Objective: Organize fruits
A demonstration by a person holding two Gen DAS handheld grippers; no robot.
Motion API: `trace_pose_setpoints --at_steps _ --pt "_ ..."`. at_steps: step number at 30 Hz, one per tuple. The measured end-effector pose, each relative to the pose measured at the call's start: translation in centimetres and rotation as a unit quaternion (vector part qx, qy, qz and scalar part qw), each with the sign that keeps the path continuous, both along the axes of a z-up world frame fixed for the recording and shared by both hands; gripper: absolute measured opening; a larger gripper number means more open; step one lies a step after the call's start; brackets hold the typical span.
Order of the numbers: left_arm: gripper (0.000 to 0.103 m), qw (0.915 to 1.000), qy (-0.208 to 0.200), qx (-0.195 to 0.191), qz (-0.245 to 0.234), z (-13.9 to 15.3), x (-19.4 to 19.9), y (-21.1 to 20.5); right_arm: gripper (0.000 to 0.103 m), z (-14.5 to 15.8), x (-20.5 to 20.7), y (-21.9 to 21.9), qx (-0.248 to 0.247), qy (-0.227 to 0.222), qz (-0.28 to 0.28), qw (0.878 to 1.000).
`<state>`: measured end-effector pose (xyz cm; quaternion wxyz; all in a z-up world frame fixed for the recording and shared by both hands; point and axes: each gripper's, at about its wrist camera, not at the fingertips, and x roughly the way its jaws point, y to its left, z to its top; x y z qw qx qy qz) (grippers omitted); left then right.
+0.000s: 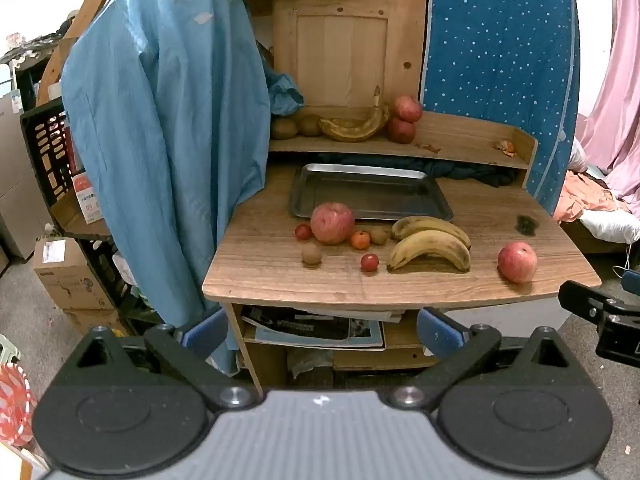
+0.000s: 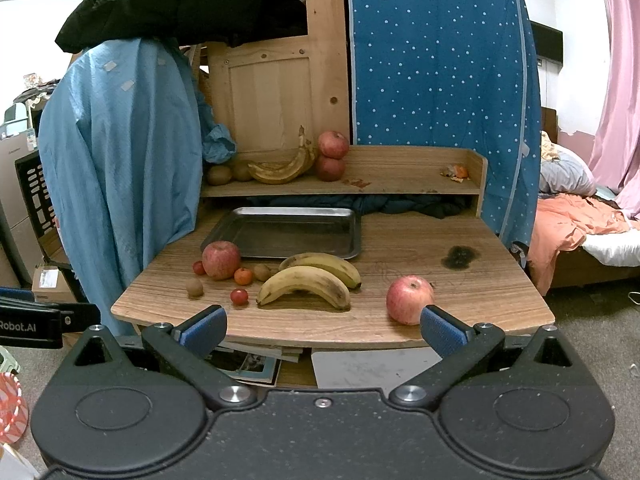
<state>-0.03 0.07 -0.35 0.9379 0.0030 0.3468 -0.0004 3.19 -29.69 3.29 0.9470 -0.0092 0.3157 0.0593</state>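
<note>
Three apples on the tabletop level and shelf... counted properly: two on the wooden table (image 2: 460,280), two on the upper shelf (image 2: 400,172). Table apples: a large one (image 1: 332,223) just in front of the metal tray's (image 1: 372,190) near-left corner, and a lone one (image 2: 409,299) well apart to the right, near the table's front edge. Shelf apples (image 2: 332,156): stacked, one atop the other, touching.

Two yellow bananas (image 2: 310,280) on the table, lying side by side and touching, curved, brown-spotted, between the two table apples. One more banana, or perhaps a pair, much browned (image 2: 282,168), on the shelf, leaning against the stacked apples; count hard to tell.

Two kiwis on the table: one (image 1: 311,254) toward the front left, one (image 1: 378,235) just beside the bananas' left end. Two more kiwis (image 2: 230,173) on the shelf, left of the browned banana.

Three small red-orange fruits on the table: one (image 1: 303,231) touching or just beside the large apple's left, one (image 1: 360,239) just right of that apple, one (image 1: 369,262) nearer the front edge.

One tray, holding nothing, at the table's back left, below the shelf.

Left gripper (image 1: 320,330): spread wide, nothing between the blue pads, held short of the table's front edge. Right gripper (image 2: 322,328): likewise spread wide and holding nothing, its right pad (image 2: 442,330) overlapping the lone apple in view; contact not discernible.
</note>
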Motion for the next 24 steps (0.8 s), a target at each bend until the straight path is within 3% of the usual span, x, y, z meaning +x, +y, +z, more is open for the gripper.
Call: trace_pose_setpoints --at_steps 24 --pt "0.103 1.0 0.006 -0.003 0.0 -1.2 0.4 0.1 0.102 -0.3 0.7 0.5 0.0 0.003 0.0 1.0"
